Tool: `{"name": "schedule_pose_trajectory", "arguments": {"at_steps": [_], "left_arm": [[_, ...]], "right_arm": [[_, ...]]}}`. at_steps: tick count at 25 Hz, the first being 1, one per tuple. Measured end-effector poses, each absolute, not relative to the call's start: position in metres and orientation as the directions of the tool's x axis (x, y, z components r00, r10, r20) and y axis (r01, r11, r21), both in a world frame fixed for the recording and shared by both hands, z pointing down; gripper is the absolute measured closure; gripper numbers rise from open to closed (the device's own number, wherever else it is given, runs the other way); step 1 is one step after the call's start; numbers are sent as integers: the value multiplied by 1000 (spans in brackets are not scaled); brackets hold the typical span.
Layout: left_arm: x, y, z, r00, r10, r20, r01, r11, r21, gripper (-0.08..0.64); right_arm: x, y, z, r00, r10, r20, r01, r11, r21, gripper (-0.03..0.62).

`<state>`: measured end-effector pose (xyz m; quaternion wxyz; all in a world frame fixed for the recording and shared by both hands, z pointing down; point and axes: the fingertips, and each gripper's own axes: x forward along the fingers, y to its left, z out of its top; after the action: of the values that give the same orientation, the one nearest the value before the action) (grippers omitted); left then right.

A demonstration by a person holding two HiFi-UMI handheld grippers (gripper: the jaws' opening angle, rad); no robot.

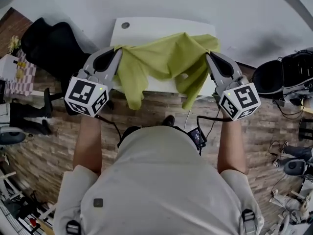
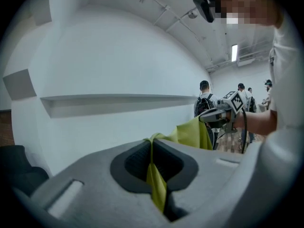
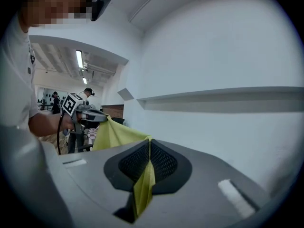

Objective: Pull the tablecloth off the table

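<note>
Tablecloth (image 1: 166, 58) sags between left claw (image 1: 117, 50) and right claw (image 1: 208, 57), both clamped on its edge, above table (image 1: 146, 31)

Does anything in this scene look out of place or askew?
Yes. The green tablecloth is not flat: it hangs bunched between the left gripper and right gripper, both shut on it, leaving much of the white table bare.

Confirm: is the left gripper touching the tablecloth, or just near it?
Touching. The left gripper view shows the left gripper shut on a fold of the green tablecloth, which runs pinched between its jaws.
</note>
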<state>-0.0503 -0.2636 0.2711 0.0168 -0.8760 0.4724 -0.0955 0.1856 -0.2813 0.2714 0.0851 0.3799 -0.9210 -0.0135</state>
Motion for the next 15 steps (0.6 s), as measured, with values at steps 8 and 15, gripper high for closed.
{"name": "schedule_pose_trajectory", "arguments": {"at_steps": [8,15], "left_arm": [[-102,-216,258,626,-774,98,-769,-633,-89,557],[-144,-166,264,722,-685,93,-682,-728,-66,557]], "right_arm": [[127,-219,252,-626,-766,142,-756,642,127,577],[69,-152,262,-556,-817,155,-811,574,116,577]]}}
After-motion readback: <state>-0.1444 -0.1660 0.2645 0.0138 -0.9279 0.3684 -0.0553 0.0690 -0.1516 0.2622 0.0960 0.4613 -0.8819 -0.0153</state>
